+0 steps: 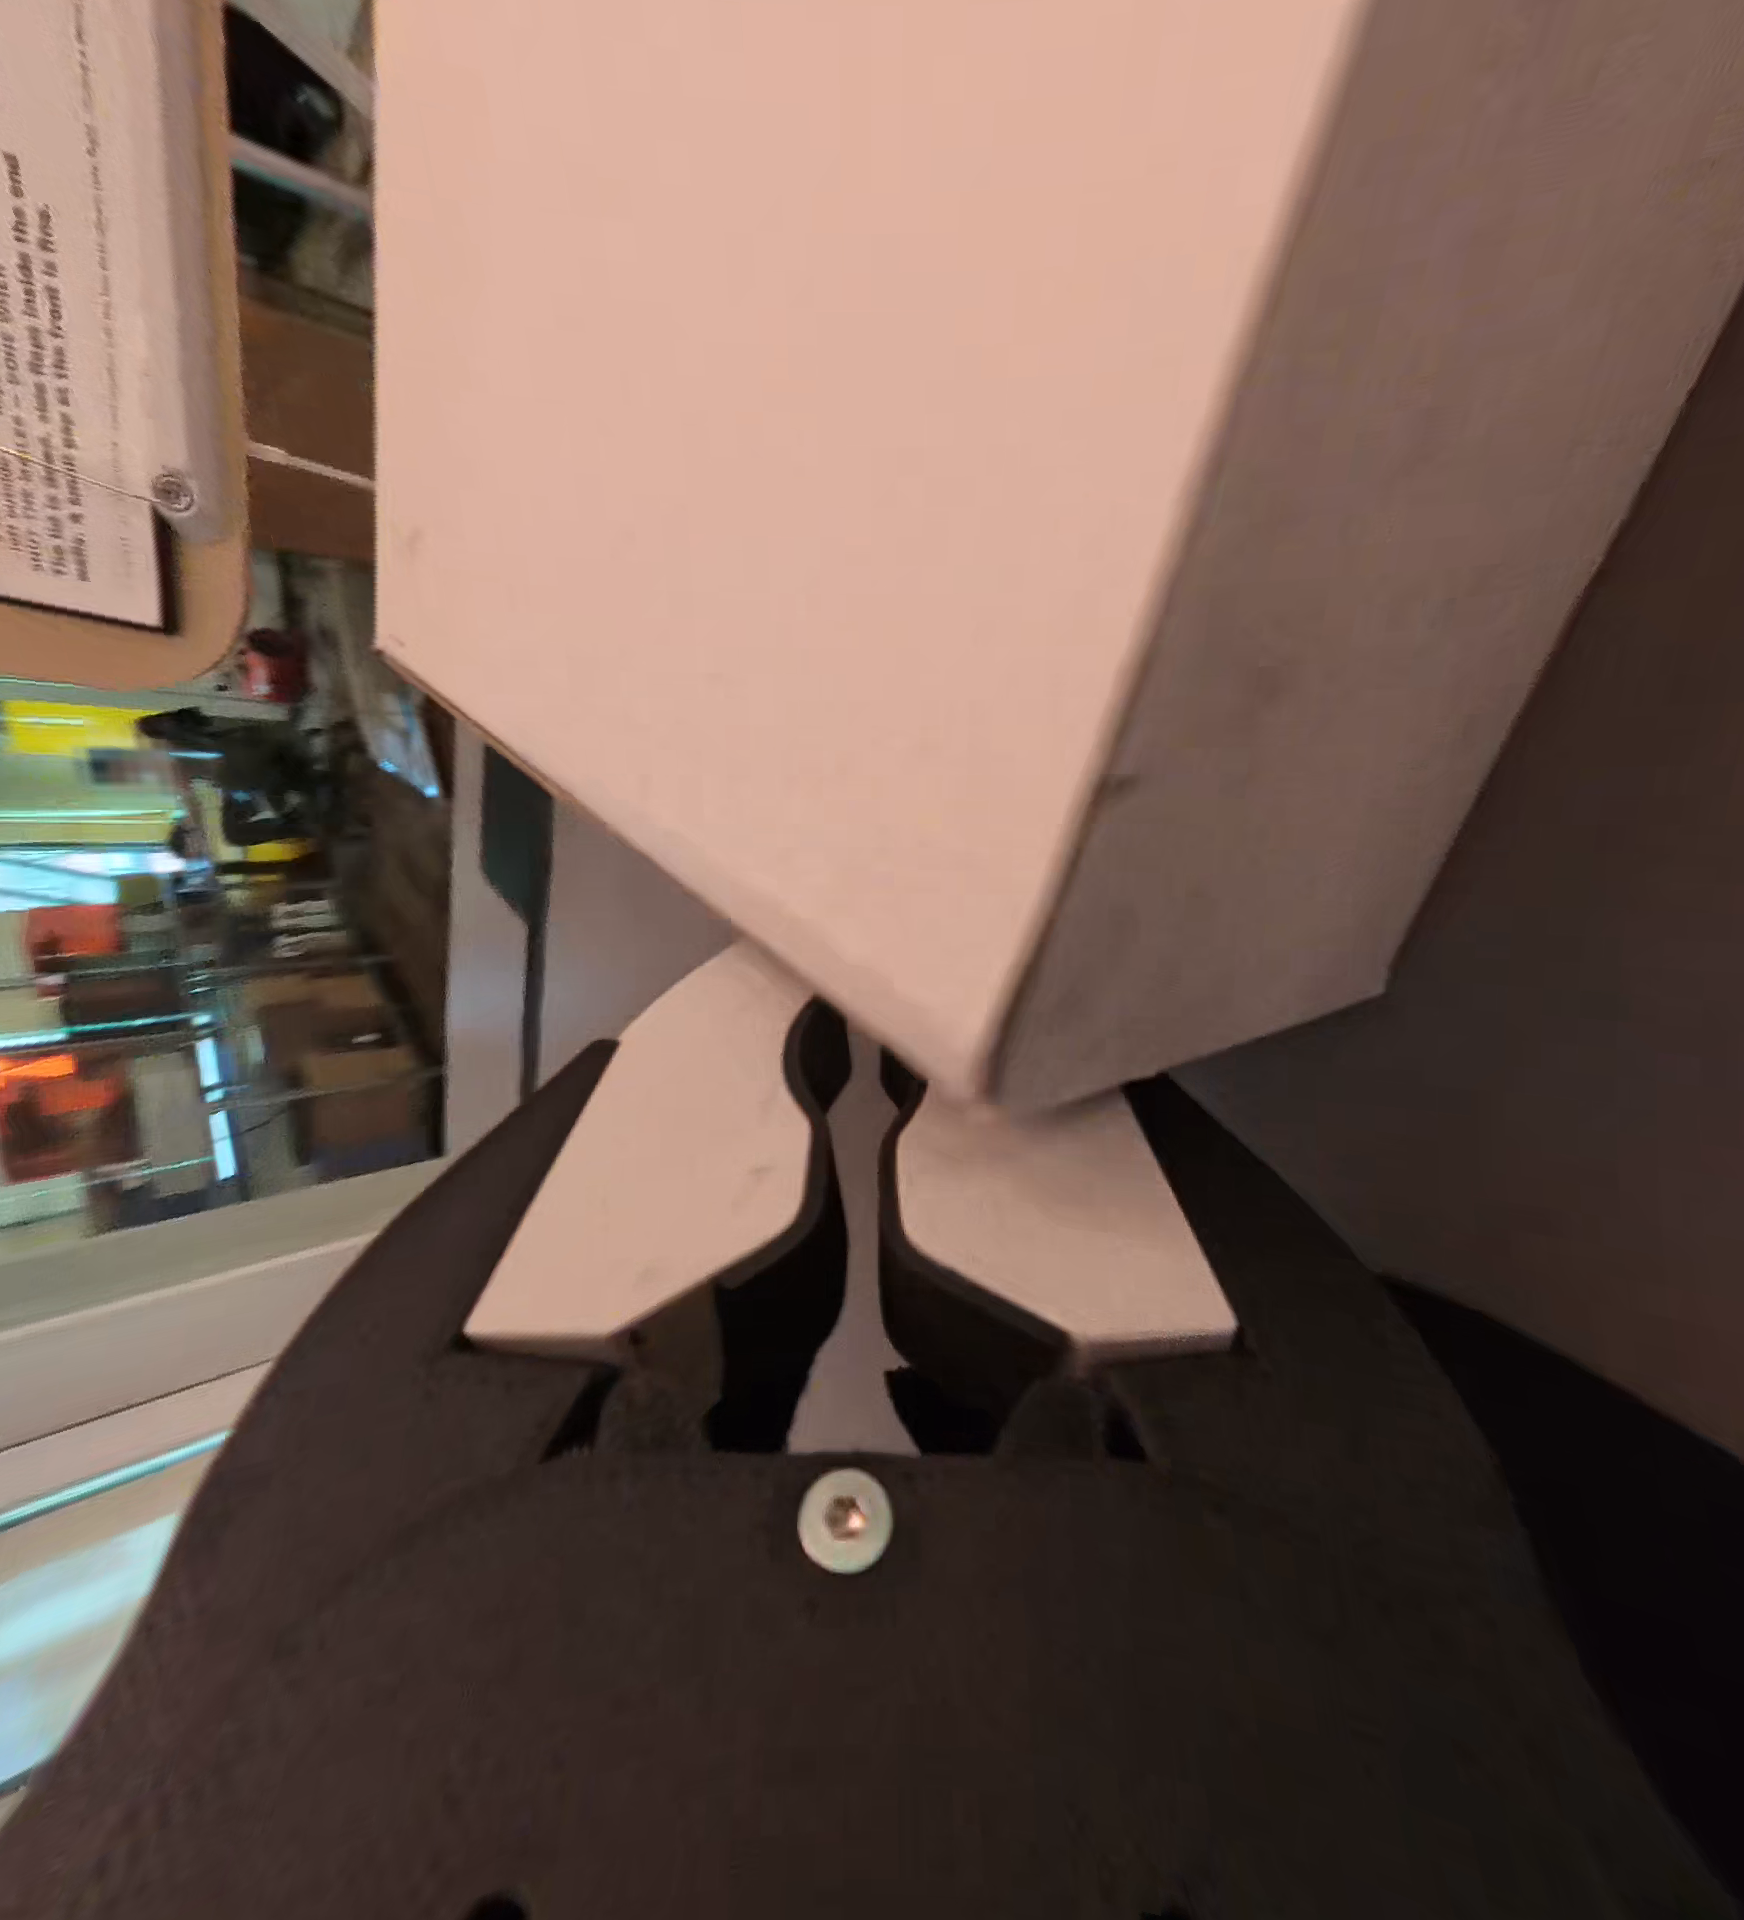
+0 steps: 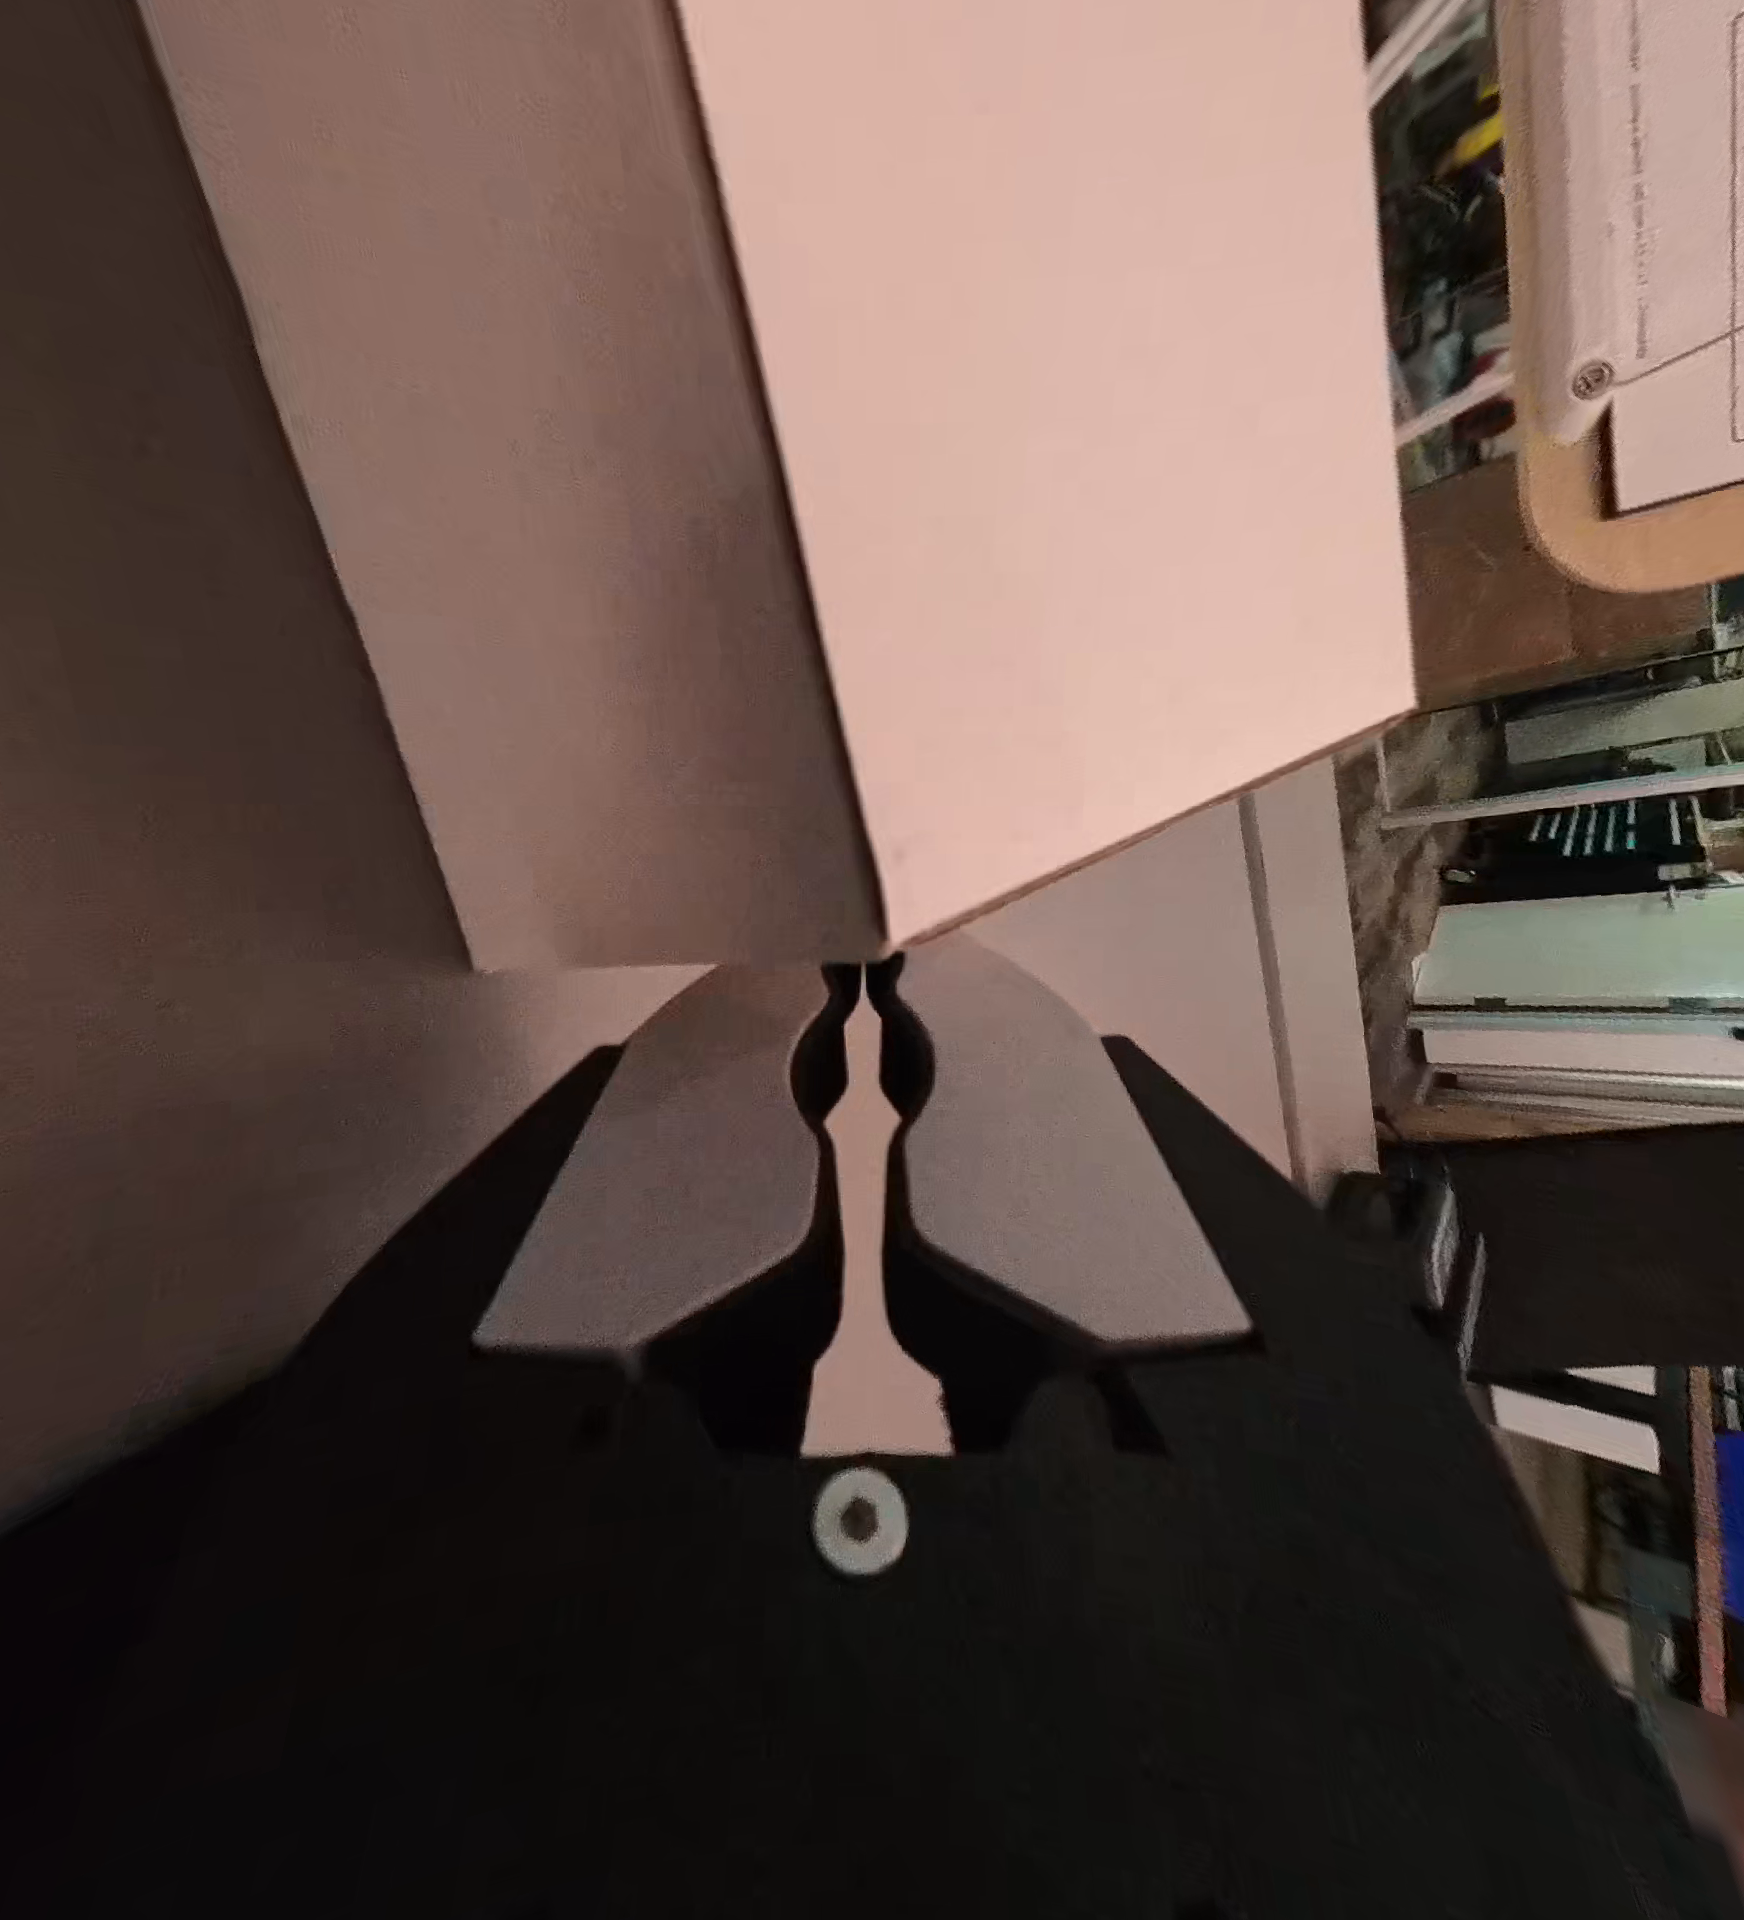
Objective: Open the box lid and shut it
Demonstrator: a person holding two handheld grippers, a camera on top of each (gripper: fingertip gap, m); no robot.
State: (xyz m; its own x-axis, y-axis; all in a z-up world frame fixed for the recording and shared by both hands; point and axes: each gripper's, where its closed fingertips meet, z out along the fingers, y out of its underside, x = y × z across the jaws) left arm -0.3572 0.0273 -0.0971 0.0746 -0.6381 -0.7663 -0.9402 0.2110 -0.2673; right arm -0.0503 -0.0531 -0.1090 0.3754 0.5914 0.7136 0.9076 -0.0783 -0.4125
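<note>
Both grippers, left (image 1: 863, 1049) and right (image 2: 863, 977), are clenched, each pinching a lid (image 1: 795, 468) corner at 12 o'clock. Such shallow corner holds could slip, dropping the lid unevenly.

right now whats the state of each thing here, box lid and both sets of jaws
box lid: lifted, a gap shows under its edge, a lower corner at both grippers' tips
left gripper: jaws nearly closed, tips at the lid's corner
right gripper: jaws nearly closed, tips touching the lid's corner
clipboard: hanging in the background, paper clipped on
</note>
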